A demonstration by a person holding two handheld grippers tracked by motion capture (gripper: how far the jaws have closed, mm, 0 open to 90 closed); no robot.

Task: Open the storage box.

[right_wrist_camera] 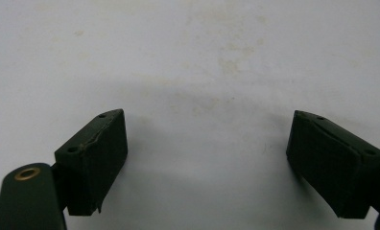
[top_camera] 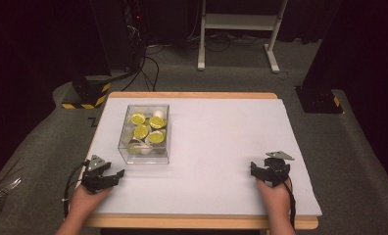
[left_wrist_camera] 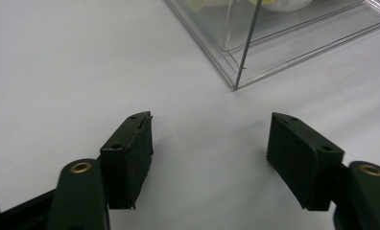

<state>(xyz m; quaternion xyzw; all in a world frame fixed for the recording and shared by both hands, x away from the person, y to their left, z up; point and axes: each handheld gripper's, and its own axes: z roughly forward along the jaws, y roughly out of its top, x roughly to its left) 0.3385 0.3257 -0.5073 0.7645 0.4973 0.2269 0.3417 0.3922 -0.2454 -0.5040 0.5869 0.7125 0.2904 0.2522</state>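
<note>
While both claws gape empty: clear box [top_camera: 144, 133] of yellow-topped round pieces [top_camera: 141, 131] near left claw [top_camera: 114, 175].

The high view looked forward and down from above the near edge of the counter [top_camera: 221, 142], taking in its whole top. Each gripper view sat low and close to the surface, facing along its own jaws. The left gripper view shared the clear box [left_wrist_camera: 293, 43] corner with the high view [top_camera: 144, 133].
</note>
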